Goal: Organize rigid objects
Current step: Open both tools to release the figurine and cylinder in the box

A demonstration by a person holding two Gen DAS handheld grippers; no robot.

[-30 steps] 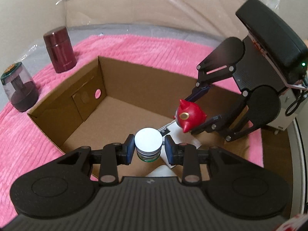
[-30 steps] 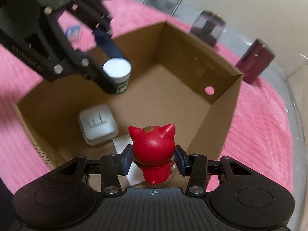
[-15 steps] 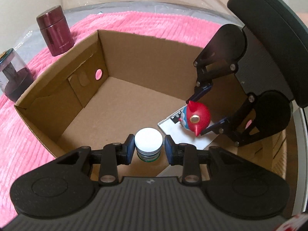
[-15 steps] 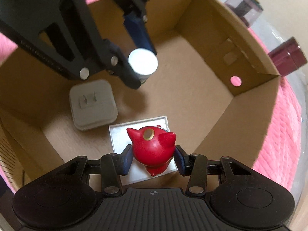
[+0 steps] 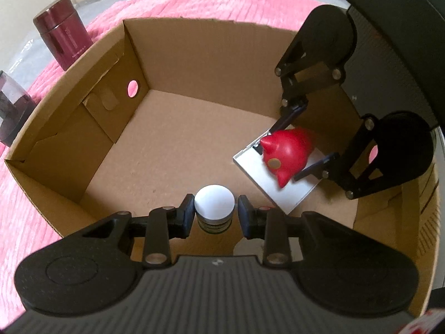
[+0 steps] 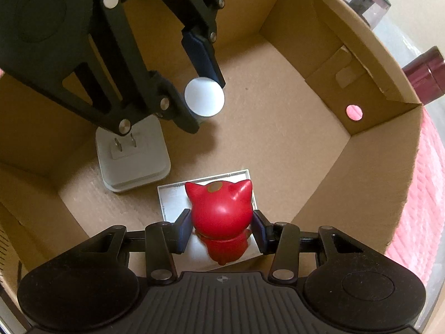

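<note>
My left tool (image 5: 214,213) pinches a small white-capped jar (image 5: 214,201); my right tool (image 6: 221,232) pinches a glossy red cat figurine (image 6: 221,213) at its head, probably light, slippery, inside the cardboard box (image 5: 178,64).

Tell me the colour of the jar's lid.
White; the lid shows best in the left wrist view.

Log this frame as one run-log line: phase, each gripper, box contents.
phase: placing | left gripper: shut on white-lidded jar | right gripper: shut on red cat figurine | cardboard box: charger, silver plate
</note>
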